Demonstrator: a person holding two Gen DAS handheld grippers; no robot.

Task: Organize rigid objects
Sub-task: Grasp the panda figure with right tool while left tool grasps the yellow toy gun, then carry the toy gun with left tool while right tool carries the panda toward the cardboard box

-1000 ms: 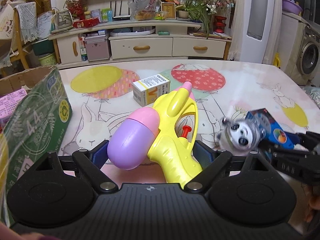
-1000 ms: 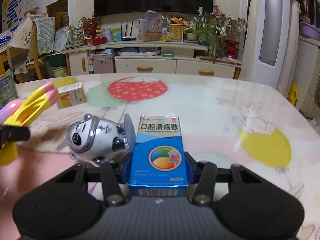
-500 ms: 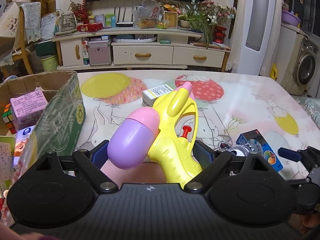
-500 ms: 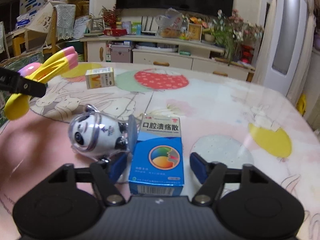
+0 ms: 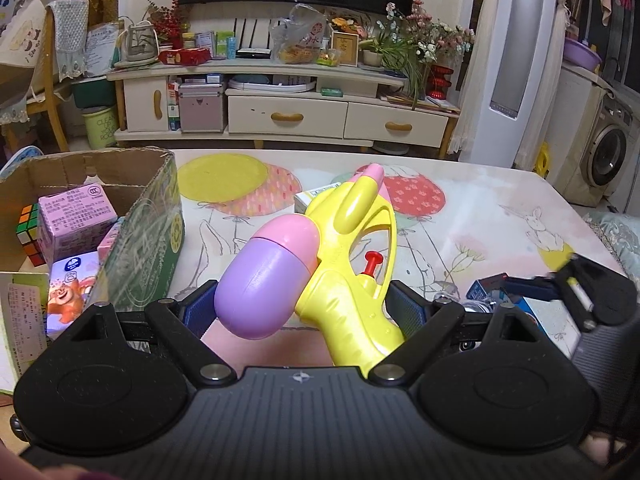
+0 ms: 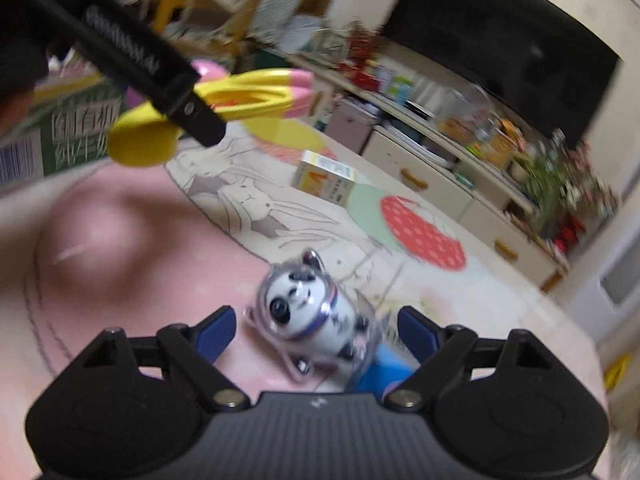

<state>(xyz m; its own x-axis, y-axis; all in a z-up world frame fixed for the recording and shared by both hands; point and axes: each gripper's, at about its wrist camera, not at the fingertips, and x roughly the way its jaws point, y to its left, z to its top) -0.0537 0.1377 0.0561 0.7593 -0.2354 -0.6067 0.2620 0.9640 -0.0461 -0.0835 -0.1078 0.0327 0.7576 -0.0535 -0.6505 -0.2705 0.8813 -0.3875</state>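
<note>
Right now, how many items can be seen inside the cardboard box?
4: a Rubik's cube at the left wall, a pink carton beside it, a pink-edged box and a cartoon-bear pack nearer. More may be hidden.

Right view smeared by motion blur. Blue box [image 6: 380, 368] mostly hidden behind panda toy [image 6: 308, 312]. Small yellow box [image 5: 316, 200] half covered by water gun [image 5: 344, 256].

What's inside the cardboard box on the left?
In the cardboard box: a Rubik's cube, a pink carton and a cartoon-bear pack. Anything beneath them is hidden.
</note>
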